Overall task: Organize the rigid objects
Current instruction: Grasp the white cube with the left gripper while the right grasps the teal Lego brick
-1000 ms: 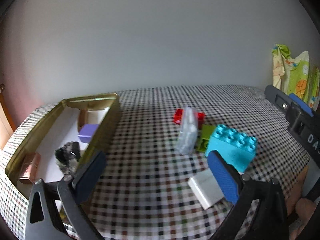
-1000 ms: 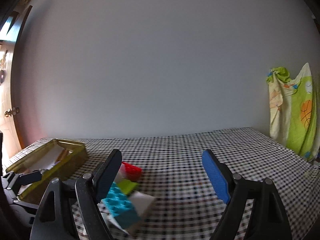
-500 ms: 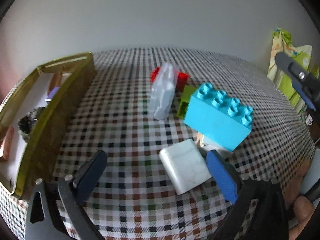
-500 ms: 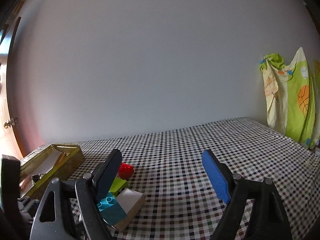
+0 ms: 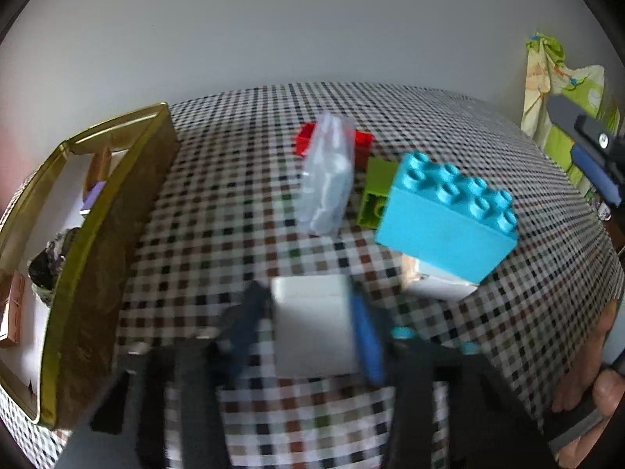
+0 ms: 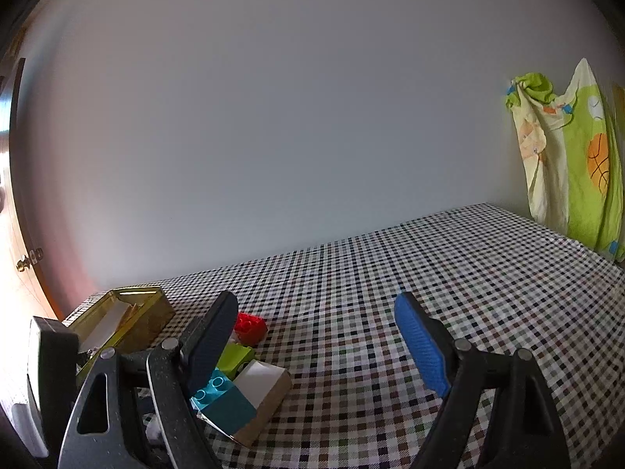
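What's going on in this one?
A person with two handheld grippers is sorting small items on a checkered tablecloth. The left gripper has its fingers on both sides of a white block. A turquoise brick, clear bag, green brick and red brick lie loose. The gold tin holds a few pieces. The right gripper hangs open, empty.

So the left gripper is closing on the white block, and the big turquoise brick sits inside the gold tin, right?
Not quite. The left gripper does close on the white block, but the turquoise brick sits on the checked cloth, outside the gold tin. The left wrist view shows it.
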